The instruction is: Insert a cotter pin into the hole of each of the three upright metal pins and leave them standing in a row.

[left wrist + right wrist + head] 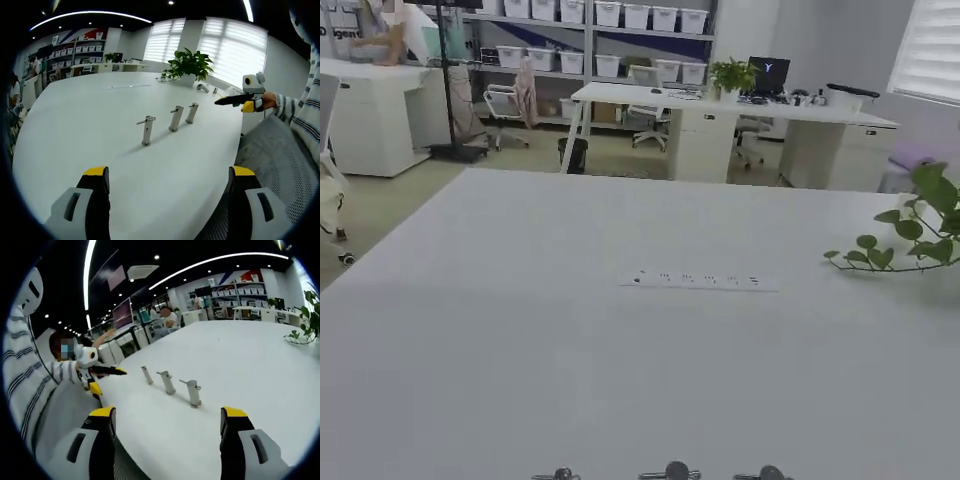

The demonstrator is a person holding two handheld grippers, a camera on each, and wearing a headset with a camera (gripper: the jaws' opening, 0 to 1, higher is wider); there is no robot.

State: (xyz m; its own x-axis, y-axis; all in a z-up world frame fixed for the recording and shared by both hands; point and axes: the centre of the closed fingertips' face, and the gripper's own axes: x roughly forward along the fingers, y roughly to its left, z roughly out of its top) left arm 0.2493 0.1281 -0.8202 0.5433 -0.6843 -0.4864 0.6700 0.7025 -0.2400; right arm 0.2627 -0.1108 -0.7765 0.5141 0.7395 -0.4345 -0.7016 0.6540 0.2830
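Jaws of left gripper [169, 175] released, yellow tips wide apart, nothing between them; under them, near edge of white counter [75, 130]; beyond, three metal pins [175, 118] upright in a slanting row, apart from one another, well clear of the tips. Nearest pin [146, 132] crossed near its top by cotter pin [148, 119], ring end sticking out to one side; similar crosspieces on the other two, smaller and harder to read.

Jaws of right gripper [167, 415] likewise released and bare, aimed at same row from opposite side; crosspiece plain on the closest pin there, too small to tell on the farthest. In left gripper view, right gripper held by hand [267, 100] with striped sleeve [295, 112], off counter's edge, apart from pins.

Farther out on counter: flat power strip [698, 281] lying mid-surface; leafy potted plant [187, 62] toward far side. In head view, pin tops side by side at bottom edge; beyond counter, desks, chairs, shelves of white bins [620, 15].
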